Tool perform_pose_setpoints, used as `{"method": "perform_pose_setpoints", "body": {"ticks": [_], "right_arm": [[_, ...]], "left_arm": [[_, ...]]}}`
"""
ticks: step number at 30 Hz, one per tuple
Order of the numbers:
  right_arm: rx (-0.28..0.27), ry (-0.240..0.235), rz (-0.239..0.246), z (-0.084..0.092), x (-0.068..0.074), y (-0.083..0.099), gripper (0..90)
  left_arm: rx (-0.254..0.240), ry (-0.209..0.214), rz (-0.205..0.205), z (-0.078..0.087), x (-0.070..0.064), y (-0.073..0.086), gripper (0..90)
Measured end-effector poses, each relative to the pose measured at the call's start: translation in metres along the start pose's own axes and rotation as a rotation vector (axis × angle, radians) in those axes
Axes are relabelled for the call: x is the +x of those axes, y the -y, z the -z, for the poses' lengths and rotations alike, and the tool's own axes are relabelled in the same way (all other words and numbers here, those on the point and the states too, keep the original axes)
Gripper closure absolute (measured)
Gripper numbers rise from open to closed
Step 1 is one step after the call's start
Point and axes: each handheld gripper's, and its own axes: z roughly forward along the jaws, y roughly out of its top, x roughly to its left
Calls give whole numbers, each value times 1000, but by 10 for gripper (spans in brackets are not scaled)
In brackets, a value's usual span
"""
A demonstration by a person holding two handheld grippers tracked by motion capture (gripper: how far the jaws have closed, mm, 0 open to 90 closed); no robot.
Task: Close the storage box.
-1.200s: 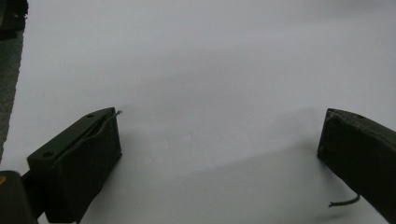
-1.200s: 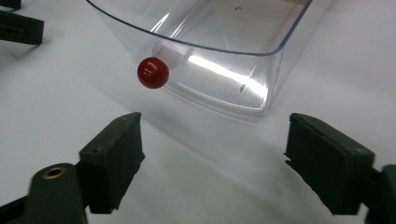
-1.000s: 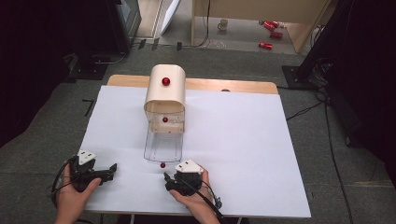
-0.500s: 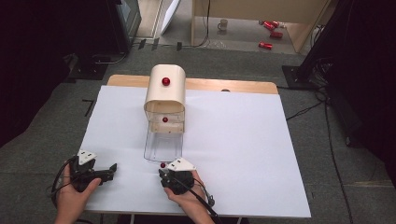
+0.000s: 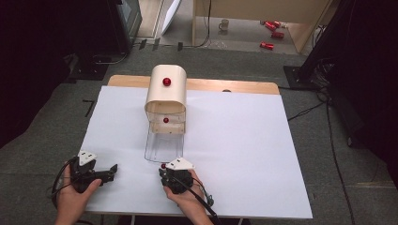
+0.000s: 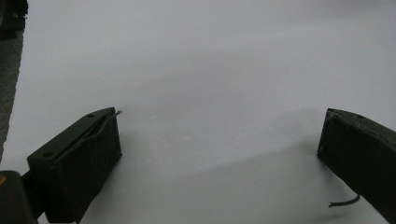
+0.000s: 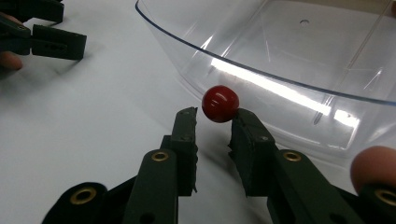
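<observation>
A rounded wooden box [image 5: 165, 96] stands at the table's far middle, with a red knob [image 5: 166, 81] on top. A clear plastic drawer [image 5: 164, 145] [image 7: 289, 60] is pulled out of its front toward me. On the drawer's near rim is a small red knob [image 5: 163, 165] [image 7: 220, 103]. My right gripper [image 5: 165, 171] [image 7: 214, 113] has just been closing, and its tips now sit shut on this knob. My left gripper [image 5: 111, 170] [image 6: 219, 140] rests open on the white sheet at the near left, nothing between its fingers.
A white sheet [image 5: 244, 150] covers the table, with bare wood [image 5: 234, 86] along the far edge. A second red knob [image 5: 165, 120] shows inside the box above the drawer. Cans and a mug lie on the floor far behind.
My right gripper has shifted slightly left and forward to the drawer's knob, and its jaws have narrowed around it. The left hand has stayed put.
</observation>
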Motion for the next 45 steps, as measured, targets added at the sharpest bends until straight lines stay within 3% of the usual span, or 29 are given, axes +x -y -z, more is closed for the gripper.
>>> {"method": "perform_pose_setpoints", "body": {"ticks": [7, 25, 45], "right_arm": [[-7, 12, -24, 0, -2, -1, 766], [-56, 30, 0, 9, -6, -27, 778], [-43, 43, -18, -9, -24, -49, 778]], "left_arm": [[0, 0, 0, 0, 0, 0, 0], [0, 0, 1, 0, 0, 0, 0], [0, 0, 0, 0, 0, 0, 0]]}}
